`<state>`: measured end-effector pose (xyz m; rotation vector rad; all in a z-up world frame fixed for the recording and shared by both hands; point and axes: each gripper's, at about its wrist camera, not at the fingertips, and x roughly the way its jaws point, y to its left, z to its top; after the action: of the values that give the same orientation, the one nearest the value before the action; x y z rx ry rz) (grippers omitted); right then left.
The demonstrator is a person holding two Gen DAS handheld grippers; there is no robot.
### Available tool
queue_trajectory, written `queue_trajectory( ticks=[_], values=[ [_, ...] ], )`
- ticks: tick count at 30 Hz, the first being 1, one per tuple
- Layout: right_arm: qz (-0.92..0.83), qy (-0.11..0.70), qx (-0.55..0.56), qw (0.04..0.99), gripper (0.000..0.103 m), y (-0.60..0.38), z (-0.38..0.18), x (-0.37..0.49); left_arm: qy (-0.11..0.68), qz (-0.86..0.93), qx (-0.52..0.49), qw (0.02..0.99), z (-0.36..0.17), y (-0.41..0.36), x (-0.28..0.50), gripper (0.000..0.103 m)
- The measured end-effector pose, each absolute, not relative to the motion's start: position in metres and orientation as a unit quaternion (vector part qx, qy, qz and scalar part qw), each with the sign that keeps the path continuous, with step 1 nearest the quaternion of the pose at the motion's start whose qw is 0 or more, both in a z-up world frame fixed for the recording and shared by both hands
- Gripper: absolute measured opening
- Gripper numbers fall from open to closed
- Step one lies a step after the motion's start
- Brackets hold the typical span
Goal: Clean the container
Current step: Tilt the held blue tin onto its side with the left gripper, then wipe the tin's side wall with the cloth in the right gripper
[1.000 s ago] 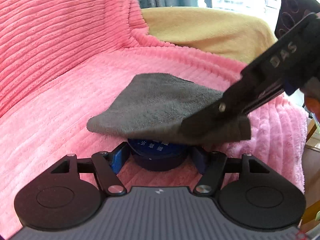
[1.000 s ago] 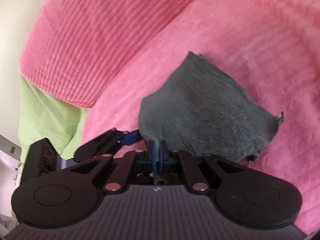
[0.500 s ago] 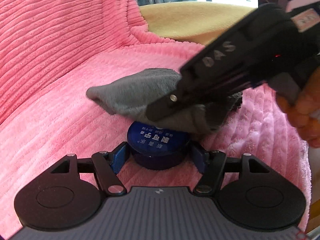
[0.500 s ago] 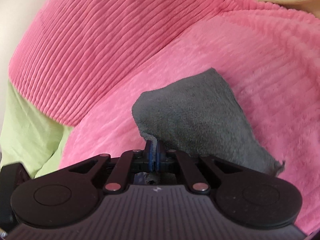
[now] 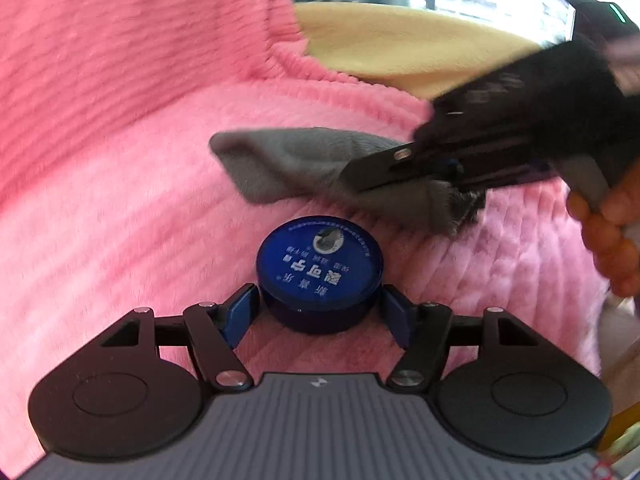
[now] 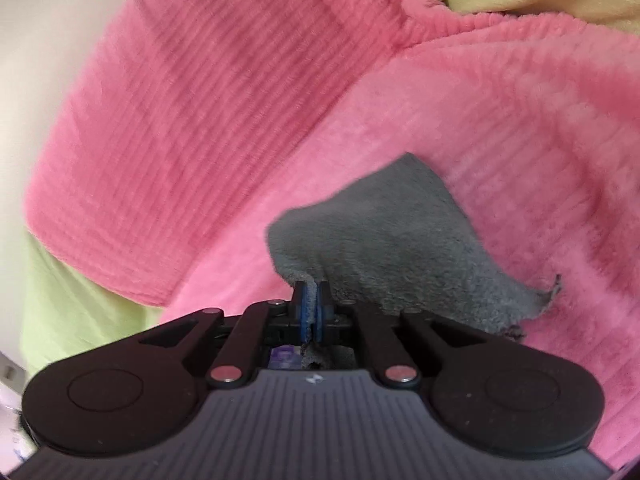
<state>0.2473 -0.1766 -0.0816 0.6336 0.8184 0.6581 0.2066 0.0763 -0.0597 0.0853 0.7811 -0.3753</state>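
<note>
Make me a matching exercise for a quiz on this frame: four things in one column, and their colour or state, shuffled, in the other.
Things:
1. container
2. cloth
3. blanket
4. cushion

Descriptions:
A. grey, pinched by the right gripper
B. yellow, behind the pink cover
C. blue and round, clamped by the left gripper
D. pink and ribbed, under everything

Pairs: 1-C, 2-A, 3-D, 4-B
</note>
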Motion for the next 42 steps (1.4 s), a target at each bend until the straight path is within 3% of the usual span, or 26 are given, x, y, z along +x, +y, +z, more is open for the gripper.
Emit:
queue_trajectory(
  ticks=[10, 14, 16, 18, 20, 28, 37, 42],
  values=[
    [0.312, 0.417, 0.301, 0.799, 0.004, -0.178, -0.097, 0.25, 0.4, -0.19, -0.072, 0.894, -0.062, 0.093, 0.22, 0.071],
    [0.306, 0.423, 0.334, 0.785, 0.004, -0.184, -0.106, 0.255, 0.397, -0.2, -0.189, 0.875, -0.066, 0.119, 0.228, 0.071],
    [0.303, 0.426, 0.351, 0.777, 0.004, -0.188, -0.111, 0.255, 0.394, -0.205, -0.248, 0.861, -0.07, 0.134, 0.232, 0.065],
    [0.299, 0.428, 0.365, 0.771, 0.005, -0.192, -0.114, 0.255, 0.389, -0.209, -0.261, 0.858, -0.071, 0.138, 0.233, 0.053],
    [0.299, 0.429, 0.377, 0.765, 0.005, -0.196, -0.115, 0.254, 0.382, -0.225, -0.249, 0.861, -0.067, 0.131, 0.231, 0.044],
    [0.305, 0.425, 0.391, 0.757, 0.005, -0.201, -0.112, 0.249, 0.354, -0.22, -0.12, 0.901, -0.052, 0.098, 0.217, 0.042],
    [0.386, 0.39, 0.349, 0.76, 0.005, -0.185, -0.063, 0.228, 0.296, -0.196, 0.176, 0.918, -0.046, 0.045, 0.174, 0.029],
    [0.381, 0.412, 0.274, 0.781, 0.004, -0.162, -0.059, 0.223, 0.3, -0.19, 0.185, 0.916, -0.05, 0.041, 0.174, 0.029]
  ],
)
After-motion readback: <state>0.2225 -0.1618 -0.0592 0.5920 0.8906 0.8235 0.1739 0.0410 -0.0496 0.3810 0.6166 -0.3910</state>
